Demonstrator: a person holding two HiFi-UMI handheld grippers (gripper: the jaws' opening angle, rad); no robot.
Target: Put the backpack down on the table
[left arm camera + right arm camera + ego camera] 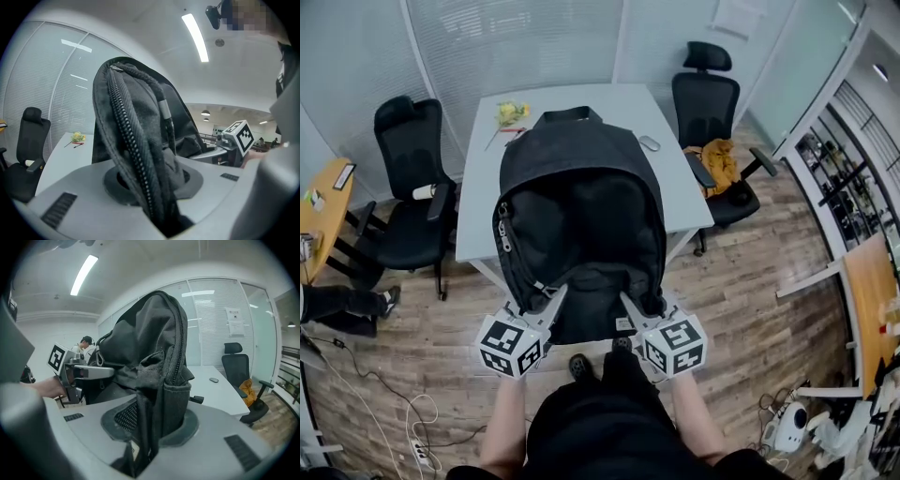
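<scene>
A black backpack (579, 216) hangs between my two grippers, its upper part lying over the near end of the white table (478, 202). My left gripper (555, 298) is shut on the backpack's zipped left edge (136, 159). My right gripper (628, 305) is shut on the right side fabric (161, 394). In both gripper views the cloth is pinched tight between the jaws. The carry handle (567, 115) points toward the far end of the table.
A yellow flower (510, 112) and a small grey device (649, 142) lie on the table's far part. Black office chairs stand at the left (408, 187) and at the right (712, 103), the right one with an orange cloth (719, 161). Cables lie on the wooden floor (412, 427).
</scene>
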